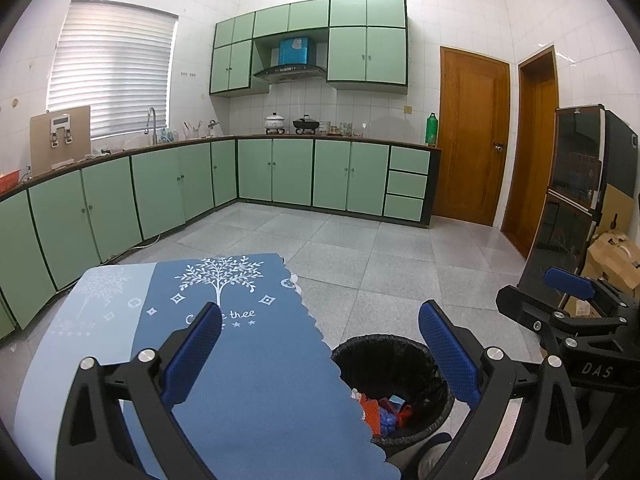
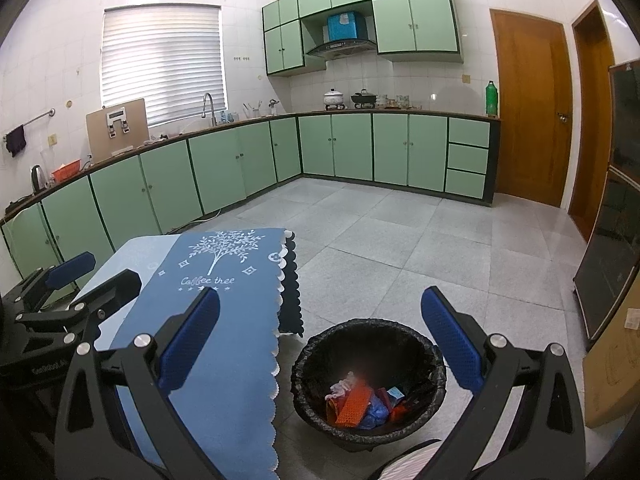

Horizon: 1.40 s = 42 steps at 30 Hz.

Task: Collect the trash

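A black-lined trash bin (image 2: 368, 376) stands on the floor right of the table; it also shows in the left wrist view (image 1: 394, 384). Inside lie several pieces of trash: an orange mesh piece (image 2: 354, 404), blue plastic (image 2: 376, 412) and a pale crumpled scrap (image 2: 342, 386). My right gripper (image 2: 320, 340) is open and empty above the bin. My left gripper (image 1: 320, 352) is open and empty over the table's right edge. The table wears a blue "Coffee tree" cloth (image 2: 224, 304), seen in the left wrist view too (image 1: 248, 360). No trash shows on the cloth.
Green L-shaped kitchen cabinets (image 2: 352, 148) run along the left and far walls, with pots, a sink and a green bottle (image 2: 491, 98) on top. Two wooden doors (image 2: 532, 108) and a dark glass cabinet (image 1: 576, 204) stand right. Cardboard boxes (image 1: 614, 256) sit by it.
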Each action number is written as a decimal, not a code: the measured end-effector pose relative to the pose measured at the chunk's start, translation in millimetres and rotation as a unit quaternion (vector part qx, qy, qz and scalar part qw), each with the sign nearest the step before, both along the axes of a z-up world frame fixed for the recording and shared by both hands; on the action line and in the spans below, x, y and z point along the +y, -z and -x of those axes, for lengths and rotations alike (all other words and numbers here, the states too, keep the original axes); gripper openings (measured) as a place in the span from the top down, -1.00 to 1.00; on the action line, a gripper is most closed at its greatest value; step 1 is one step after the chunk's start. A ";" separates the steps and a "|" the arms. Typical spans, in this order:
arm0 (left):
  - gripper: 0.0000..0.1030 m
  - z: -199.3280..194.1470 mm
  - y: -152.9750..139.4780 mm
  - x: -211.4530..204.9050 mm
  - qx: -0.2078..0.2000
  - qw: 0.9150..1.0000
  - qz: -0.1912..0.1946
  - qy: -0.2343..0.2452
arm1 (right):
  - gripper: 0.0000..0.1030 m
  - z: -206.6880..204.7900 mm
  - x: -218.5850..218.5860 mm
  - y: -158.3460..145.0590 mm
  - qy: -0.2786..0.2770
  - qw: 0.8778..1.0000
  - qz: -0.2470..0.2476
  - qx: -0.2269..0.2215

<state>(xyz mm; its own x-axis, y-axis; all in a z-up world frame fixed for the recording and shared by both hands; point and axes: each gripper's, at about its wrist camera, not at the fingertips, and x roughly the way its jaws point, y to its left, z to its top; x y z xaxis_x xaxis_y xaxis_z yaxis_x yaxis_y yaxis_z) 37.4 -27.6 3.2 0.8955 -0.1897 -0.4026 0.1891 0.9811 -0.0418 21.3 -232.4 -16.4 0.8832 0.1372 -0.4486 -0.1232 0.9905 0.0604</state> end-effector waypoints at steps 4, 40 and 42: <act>-0.88 0.0 0.1 -0.1 0.001 1.000 0.000 0.000 | -0.90 0.1 -0.2 0.0 0.000 1.000 0.000 0.000; -0.88 0.4 0.2 0.5 0.002 1.000 0.001 -0.001 | -0.90 -0.2 1.8 5.1 0.000 1.000 -0.003 0.004; -0.88 1.0 -0.4 0.9 0.002 1.000 0.002 -0.002 | -0.90 -0.5 2.8 6.1 0.000 1.000 -0.003 0.004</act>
